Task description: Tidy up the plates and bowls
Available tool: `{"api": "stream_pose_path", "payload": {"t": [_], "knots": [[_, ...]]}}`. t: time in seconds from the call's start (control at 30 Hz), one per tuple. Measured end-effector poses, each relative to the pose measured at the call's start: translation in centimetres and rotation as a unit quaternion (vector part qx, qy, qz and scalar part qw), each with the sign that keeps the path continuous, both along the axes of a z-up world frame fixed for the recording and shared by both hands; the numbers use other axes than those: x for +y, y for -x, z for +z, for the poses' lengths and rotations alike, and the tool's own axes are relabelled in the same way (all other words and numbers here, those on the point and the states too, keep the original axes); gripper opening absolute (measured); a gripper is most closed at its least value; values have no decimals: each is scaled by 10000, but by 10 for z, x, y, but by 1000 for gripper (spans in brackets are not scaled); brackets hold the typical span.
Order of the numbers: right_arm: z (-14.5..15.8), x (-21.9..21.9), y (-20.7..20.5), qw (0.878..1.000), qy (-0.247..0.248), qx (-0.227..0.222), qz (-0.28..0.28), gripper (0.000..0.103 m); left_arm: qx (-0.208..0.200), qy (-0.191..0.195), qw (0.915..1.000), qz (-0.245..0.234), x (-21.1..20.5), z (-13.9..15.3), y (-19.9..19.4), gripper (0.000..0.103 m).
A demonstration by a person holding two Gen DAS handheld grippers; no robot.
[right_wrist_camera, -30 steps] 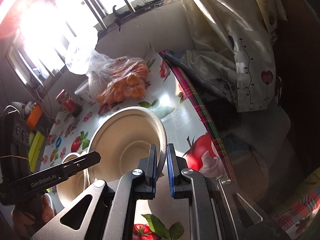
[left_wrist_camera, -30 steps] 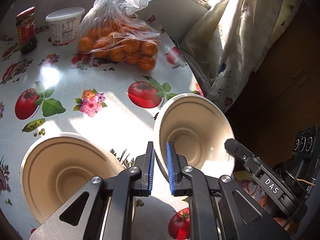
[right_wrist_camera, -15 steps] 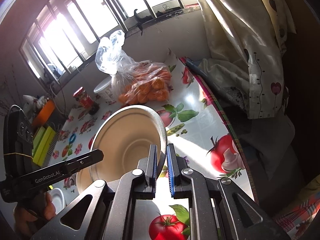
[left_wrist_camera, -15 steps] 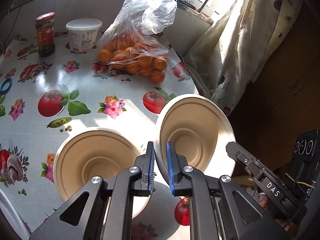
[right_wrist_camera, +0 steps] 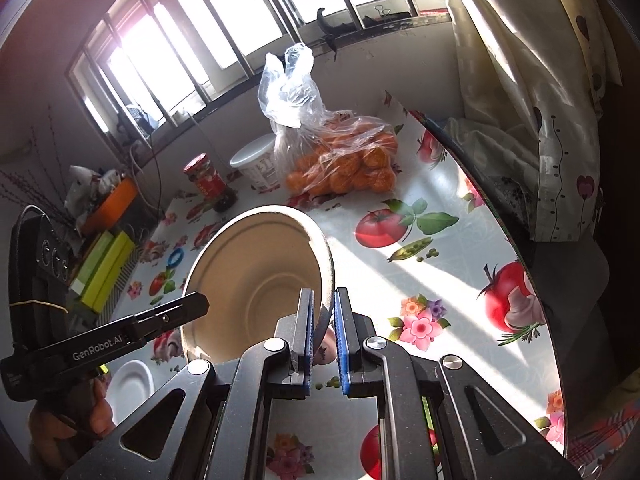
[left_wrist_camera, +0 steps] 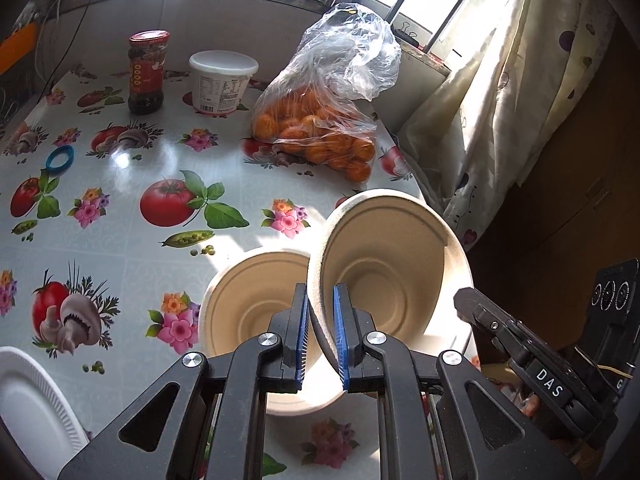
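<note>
Fingers (left_wrist_camera: 342, 344) pinch a beige, ridged paper bowl (left_wrist_camera: 384, 276), tilted.

1. Right claw (right_wrist_camera: 323, 334) clamps the rim of a beige paper bowl (right_wrist_camera: 260, 276), which sits tilted above the counter (right_wrist_camera: 452, 280).
2. Left claw (right_wrist_camera: 196, 304) pokes in from the left, tip beside the bowl's rim.
3. Behind: a bag of oranges (right_wrist_camera: 340, 160), a white tub (right_wrist_camera: 254, 160), a red-lidded jar (right_wrist_camera: 208, 182).
4. White plate (right_wrist_camera: 130, 380) lies lower left.
</note>
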State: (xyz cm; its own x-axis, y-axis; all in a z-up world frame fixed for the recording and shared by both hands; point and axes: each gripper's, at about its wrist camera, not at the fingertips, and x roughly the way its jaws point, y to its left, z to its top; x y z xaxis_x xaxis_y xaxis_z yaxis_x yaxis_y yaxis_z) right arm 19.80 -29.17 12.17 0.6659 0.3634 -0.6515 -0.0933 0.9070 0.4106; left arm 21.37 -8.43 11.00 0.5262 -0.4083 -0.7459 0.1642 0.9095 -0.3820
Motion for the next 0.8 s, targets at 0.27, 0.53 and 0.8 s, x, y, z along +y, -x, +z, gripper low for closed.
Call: {"api": "stream_pose_path", "payload": {"t": [0.27, 0.53, 0.8], "knots": [[-3, 27, -1, 9998, -3, 50, 204, 11, 25, -5, 9998, 201, 27, -4, 7, 12], [-11, 45, -3, 9993, 44, 149, 334, 11, 114, -26, 9994, 327, 45, -15, 10, 12], [-25, 52, -4, 9989, 52, 316, 351, 11, 230, -62, 9991, 358, 50, -28, 10, 12]]}}
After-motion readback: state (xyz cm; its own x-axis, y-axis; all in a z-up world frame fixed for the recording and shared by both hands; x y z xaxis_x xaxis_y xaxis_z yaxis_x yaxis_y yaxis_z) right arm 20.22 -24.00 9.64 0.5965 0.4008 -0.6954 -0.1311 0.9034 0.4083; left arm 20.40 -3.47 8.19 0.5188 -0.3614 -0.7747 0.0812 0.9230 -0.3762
